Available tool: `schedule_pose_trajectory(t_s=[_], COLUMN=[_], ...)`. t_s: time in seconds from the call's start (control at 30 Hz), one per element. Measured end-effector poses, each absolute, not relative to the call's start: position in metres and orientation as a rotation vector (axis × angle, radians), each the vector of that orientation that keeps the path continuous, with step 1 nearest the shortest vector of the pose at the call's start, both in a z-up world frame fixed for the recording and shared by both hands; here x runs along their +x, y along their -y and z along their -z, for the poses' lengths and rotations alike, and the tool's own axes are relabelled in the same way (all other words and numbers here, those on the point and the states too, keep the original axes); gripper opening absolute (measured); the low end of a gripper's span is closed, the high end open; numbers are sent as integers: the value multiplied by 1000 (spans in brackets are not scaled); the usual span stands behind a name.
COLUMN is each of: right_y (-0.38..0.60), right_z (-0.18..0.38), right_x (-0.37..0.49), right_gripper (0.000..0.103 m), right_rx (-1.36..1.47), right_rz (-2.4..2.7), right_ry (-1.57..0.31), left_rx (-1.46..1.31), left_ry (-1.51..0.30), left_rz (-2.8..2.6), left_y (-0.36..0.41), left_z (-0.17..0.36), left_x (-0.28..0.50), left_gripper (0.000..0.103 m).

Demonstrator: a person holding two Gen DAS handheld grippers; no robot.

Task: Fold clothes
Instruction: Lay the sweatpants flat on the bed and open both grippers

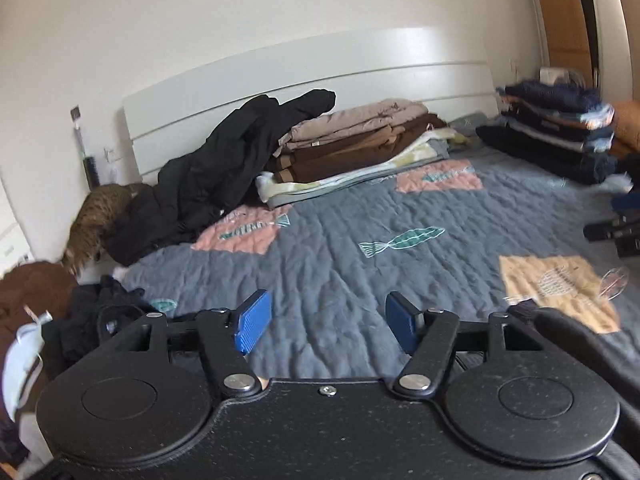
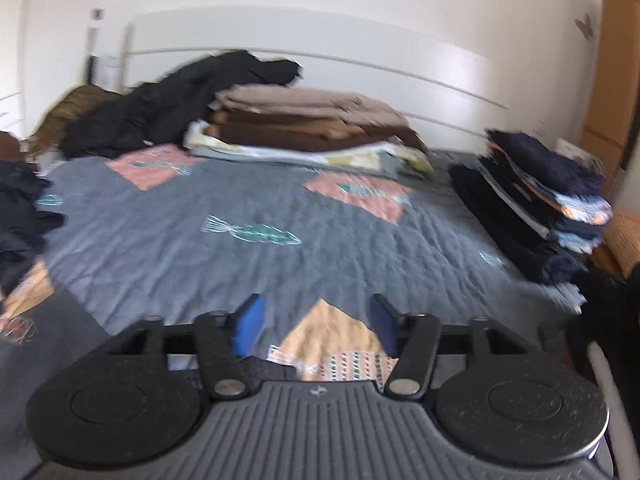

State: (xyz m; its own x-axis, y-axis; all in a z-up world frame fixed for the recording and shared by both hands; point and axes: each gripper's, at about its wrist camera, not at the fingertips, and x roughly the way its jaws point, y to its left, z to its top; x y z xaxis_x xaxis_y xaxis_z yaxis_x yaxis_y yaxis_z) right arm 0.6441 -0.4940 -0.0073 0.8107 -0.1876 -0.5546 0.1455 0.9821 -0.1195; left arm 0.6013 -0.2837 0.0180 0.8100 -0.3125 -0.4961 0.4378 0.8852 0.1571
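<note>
Both the left gripper (image 1: 326, 322) and right gripper (image 2: 316, 326) hover with jaws wide and empty over the grey quilted bedspread (image 1: 340, 248). Folded dark stack (image 2: 540, 200) lies right, rumpled dark clothes (image 1: 96, 320) left; seemingly between garments.

Grey quilt (image 1: 320, 264) with pink patches, teal, seemingly fish, motifs.

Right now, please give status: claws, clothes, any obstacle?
Left claw open, empty. Right claw open, empty. Unfolded dark clothes heaped at left bed edge. Quilt middle free, nothing blocking.
</note>
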Motion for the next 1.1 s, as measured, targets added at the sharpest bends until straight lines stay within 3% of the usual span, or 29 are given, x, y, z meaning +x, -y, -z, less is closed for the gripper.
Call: schedule_pose_trajectory(t_s=[0.3, 0.7, 0.97, 1.1], right_y=[488, 420, 386, 376], right_z=[4, 50, 33, 9], right_x=[490, 261, 144, 73], right_gripper=[70, 72, 72, 72], right_rx=[115, 176, 108, 119], right_rz=[32, 4, 0, -27], right_ry=[-651, -783, -730, -695], left_rx=[112, 76, 114, 74], left_ry=[-595, -600, -498, -519], left_rz=[522, 541, 490, 455], left_y=[206, 202, 176, 151], left_z=[3, 52, 17, 1], left_x=[415, 236, 100, 38], left_gripper=[63, 63, 63, 68])
